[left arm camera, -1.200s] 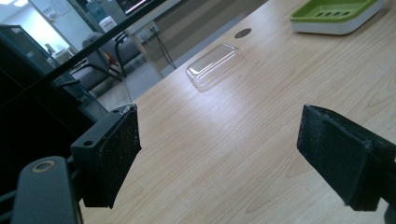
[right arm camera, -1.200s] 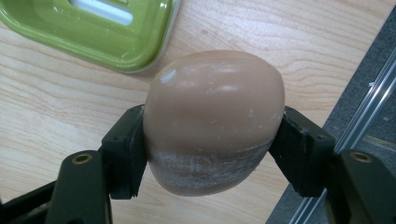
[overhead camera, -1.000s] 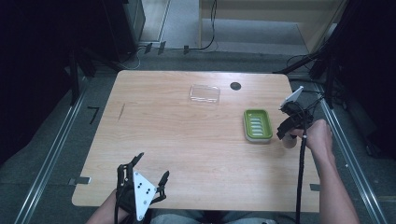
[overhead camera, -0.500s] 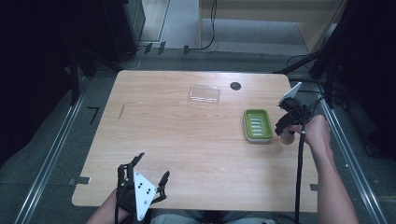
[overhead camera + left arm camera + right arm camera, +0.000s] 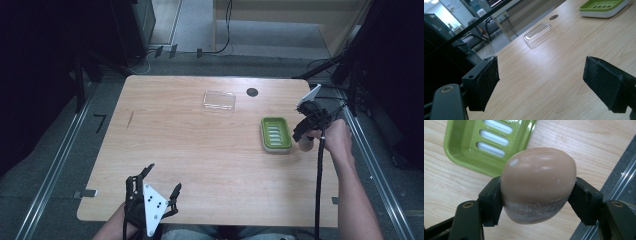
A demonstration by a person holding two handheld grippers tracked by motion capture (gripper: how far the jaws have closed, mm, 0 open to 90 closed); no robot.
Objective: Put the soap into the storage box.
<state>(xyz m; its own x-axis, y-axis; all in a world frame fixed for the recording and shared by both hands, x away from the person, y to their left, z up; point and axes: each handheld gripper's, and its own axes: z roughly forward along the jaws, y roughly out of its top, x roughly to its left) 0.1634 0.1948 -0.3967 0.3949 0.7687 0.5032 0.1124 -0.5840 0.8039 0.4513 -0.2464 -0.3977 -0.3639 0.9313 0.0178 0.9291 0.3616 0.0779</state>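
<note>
A rounded tan bar of soap sits between the jaws of my right gripper, which is shut on it. In the high view that right gripper hangs just right of the green slotted soap dish, with the soap peeking out below the hand. The soap dish lies beyond the soap on the wooden table. My left gripper rests at the table's front edge, open with nothing between its pads. A clear plastic lid lies at the back of the table, and the same lid lies beyond the left jaws.
A dark round hole is set in the table near the lid. The table's right edge runs close by the soap, with a metal rail beyond it. A black cable trails from the right gripper along the forearm.
The right gripper with the soap has shifted slightly toward the front of the table, beside the dish. The left gripper has stayed put.
</note>
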